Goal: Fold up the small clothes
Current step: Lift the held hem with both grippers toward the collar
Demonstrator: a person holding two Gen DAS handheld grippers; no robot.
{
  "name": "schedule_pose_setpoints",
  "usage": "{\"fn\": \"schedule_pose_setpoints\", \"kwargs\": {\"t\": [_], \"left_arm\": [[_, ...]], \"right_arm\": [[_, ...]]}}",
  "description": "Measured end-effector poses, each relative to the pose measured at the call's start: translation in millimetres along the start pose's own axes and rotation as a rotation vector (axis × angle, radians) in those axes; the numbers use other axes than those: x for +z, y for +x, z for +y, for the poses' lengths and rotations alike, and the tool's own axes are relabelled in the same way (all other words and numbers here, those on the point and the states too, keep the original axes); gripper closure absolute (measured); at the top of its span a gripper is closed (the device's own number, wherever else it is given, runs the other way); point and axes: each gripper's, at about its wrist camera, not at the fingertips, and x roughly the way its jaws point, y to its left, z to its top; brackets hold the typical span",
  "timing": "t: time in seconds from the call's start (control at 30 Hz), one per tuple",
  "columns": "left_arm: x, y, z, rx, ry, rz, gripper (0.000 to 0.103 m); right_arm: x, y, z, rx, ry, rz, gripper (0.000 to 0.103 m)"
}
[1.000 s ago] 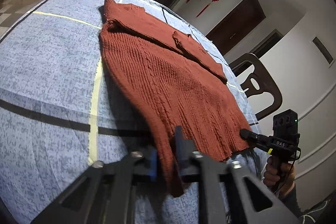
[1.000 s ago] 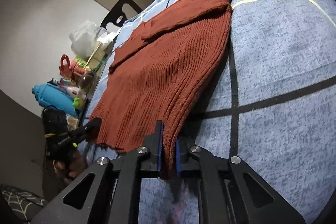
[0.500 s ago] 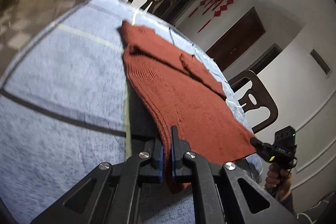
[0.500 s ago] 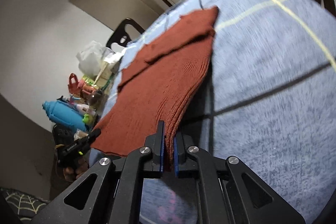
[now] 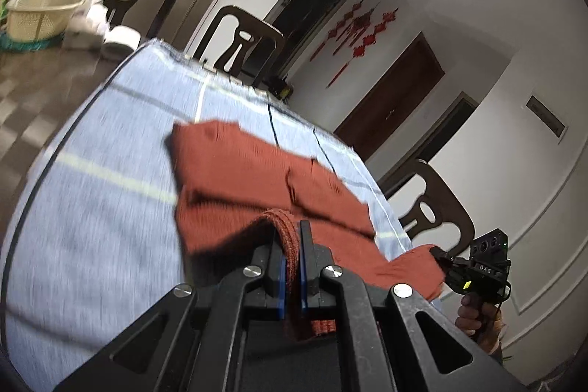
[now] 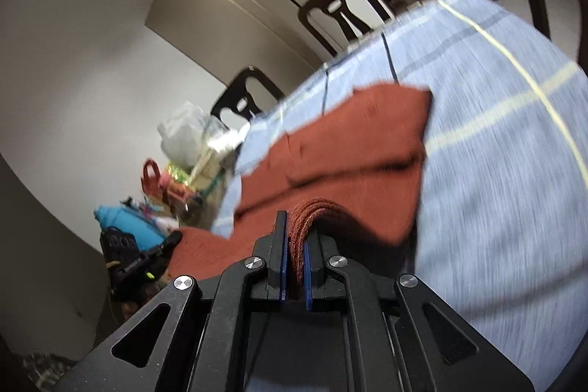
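A rust-red knitted sweater (image 5: 235,171) lies on the blue checked tablecloth (image 5: 92,237), sleeves folded across its upper part. My left gripper (image 5: 290,237) is shut on one bottom hem corner, lifted off the table. My right gripper (image 6: 296,234) is shut on the other hem corner of the sweater (image 6: 352,149), also raised. The hem hangs between the two grippers above the cloth. The right gripper also shows in the left wrist view (image 5: 441,256), gripping the hem, and the left gripper shows in the right wrist view (image 6: 172,239).
Dark chairs (image 5: 239,43) stand around the table, one at the right (image 5: 437,215). A cream basket (image 5: 40,13) sits on the floor far left. Bags and clutter (image 6: 176,171) stand beyond the table's edge in the right wrist view.
Both grippers have lifted the sweater's hem off the table and carried it forward toward the collar end. The lower half of the sweater now hangs raised over the upper half.
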Motion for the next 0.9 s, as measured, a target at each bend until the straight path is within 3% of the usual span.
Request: {"fn": "schedule_pose_setpoints", "kwargs": {"t": [0.33, 0.57, 0.9], "left_arm": [[72.3, 81.3, 26.5, 0.098, -0.018, 0.02, 0.097], [69.6, 138.0, 78.7, 0.165, -0.148, 0.118, 0.097], [85.2, 157.8, 102.2, 0.115, -0.299, 0.123, 0.095]], "right_arm": [[86.5, 73.5, -39.7, -0.044, 0.089, 0.013, 0.097], [94.6, 122.6, -91.5, -0.099, 0.213, 0.089, 0.097], [120.2, 146.4, -113.4, -0.103, 0.313, 0.072, 0.094]]}}
